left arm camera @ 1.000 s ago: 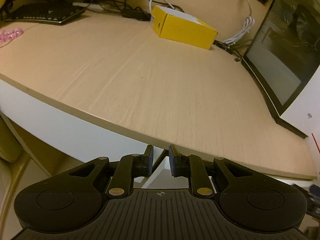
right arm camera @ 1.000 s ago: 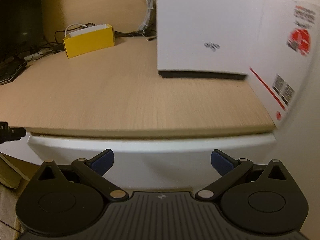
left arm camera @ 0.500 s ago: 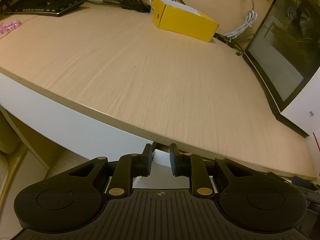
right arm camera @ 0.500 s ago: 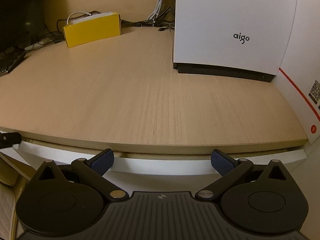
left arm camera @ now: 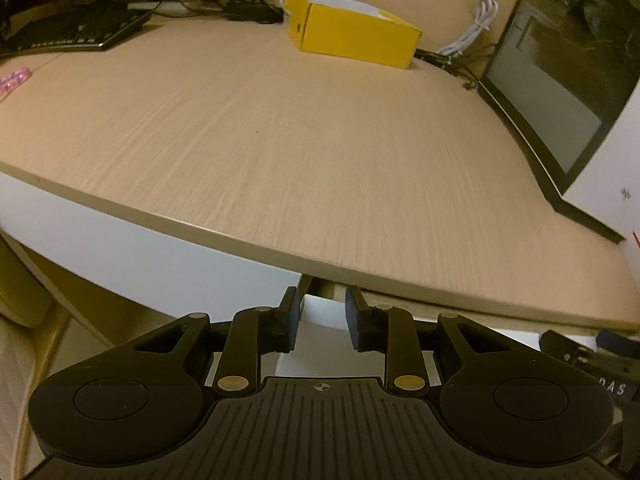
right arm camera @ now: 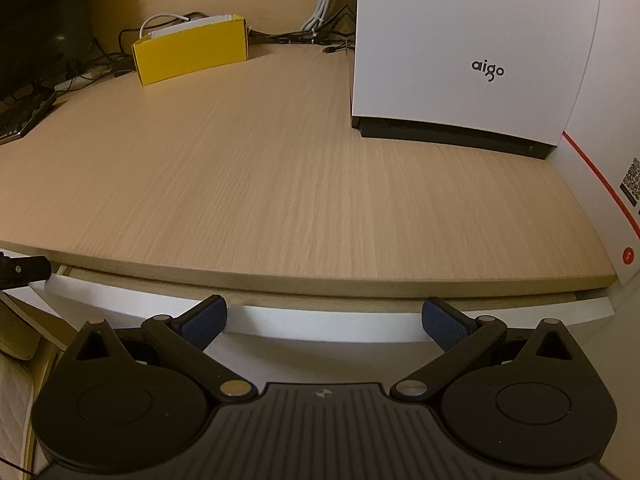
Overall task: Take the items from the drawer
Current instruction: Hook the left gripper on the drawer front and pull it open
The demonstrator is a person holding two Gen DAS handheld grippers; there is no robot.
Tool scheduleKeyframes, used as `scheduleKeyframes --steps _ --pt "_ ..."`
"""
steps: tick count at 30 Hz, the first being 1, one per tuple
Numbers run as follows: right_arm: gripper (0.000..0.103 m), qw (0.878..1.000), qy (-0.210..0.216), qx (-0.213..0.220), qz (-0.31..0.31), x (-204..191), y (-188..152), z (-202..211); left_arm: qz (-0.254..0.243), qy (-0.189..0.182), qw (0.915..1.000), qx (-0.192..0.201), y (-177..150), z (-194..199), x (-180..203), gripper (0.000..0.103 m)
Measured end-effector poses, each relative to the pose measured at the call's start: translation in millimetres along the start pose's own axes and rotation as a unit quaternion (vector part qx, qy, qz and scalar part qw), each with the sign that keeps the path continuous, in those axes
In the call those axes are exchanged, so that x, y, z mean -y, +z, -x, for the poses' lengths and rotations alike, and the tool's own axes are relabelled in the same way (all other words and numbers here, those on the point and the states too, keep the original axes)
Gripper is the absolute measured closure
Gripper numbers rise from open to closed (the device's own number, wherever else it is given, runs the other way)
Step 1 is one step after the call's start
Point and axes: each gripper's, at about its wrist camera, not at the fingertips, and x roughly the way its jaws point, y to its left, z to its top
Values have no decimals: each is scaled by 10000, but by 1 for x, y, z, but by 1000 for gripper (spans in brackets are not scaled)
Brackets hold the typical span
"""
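A white drawer front point(right arm camera: 320, 322) sits just under the front edge of the wooden desk point(right arm camera: 280, 184), pulled out a little, so a thin strip of its top edge shows. Its inside is hidden. My left gripper point(left arm camera: 322, 314) is at the drawer's left corner point(left arm camera: 320, 308); its jaws are opening, and the white corner shows in the gap with neither pad pressing on it. My right gripper point(right arm camera: 324, 318) stands wide open in front of the drawer front, holding nothing. The left gripper's tip point(right arm camera: 24, 272) shows at the left edge of the right wrist view.
On the desk stand a yellow box point(left arm camera: 352, 36) with cables behind it, a keyboard point(left arm camera: 72, 28) at the far left and a white computer case point(right arm camera: 472, 52) at the right. A white carton with a red line point(right arm camera: 600, 184) is at the desk's right end.
The left jaws have spread from a narrow gap to a wider one. The drawer front has come out a little from under the desk edge. The right gripper shifted early, then held still.
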Motion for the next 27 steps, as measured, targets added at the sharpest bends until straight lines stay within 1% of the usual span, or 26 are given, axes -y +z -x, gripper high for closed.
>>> scheduleKeyframes --steps 5,6,7,9,11,14,17,18,20,21,24,25,27 --pt "0 9996 70 -260 -2 1 4 3 -299 -81 9995 -34 -4 6 -1 76" --pt "0 9996 120 -247 -60 4 4 4 -349 -73 9994 -23 -4 7 -1 80" --pt "0 9997 129 -186 -134 6 3 5 -399 -67 9992 9 -4 9 -1 81" --pt "0 9998 -34 -36 -184 11 4 5 -482 -103 9988 81 -4 14 1 81" --pt "0 9997 -127 -3 -207 16 5 3 -506 -275 9983 80 -2 18 5 81" --pt "0 9995 -173 -71 -257 23 4 -3 -593 -521 9969 69 0 19 18 81" --pt "0 9995 -241 -61 -181 24 4 -5 -754 -770 9942 -39 0 13 33 81" --pt "0 9995 -254 -62 -177 25 3 -6 -839 -877 9926 -106 0 10 39 81" --pt "0 9996 -227 -76 -171 26 3 -8 -1041 -1054 9889 -118 -3 7 49 81" --pt "0 9996 -216 -123 -160 27 4 -9 -1151 -1100 9872 -105 -6 6 53 81" --pt "0 9991 -188 -354 -169 28 9 -15 -1387 -1124 9835 -290 -13 -4 63 81" --pt "0 9990 -174 -371 -169 28 9 -16 -1476 -1127 9823 -242 -15 -3 65 81" --pt "0 9991 -162 -351 -151 29 5 -13 -1620 -1138 9798 -264 -16 -6 71 81"
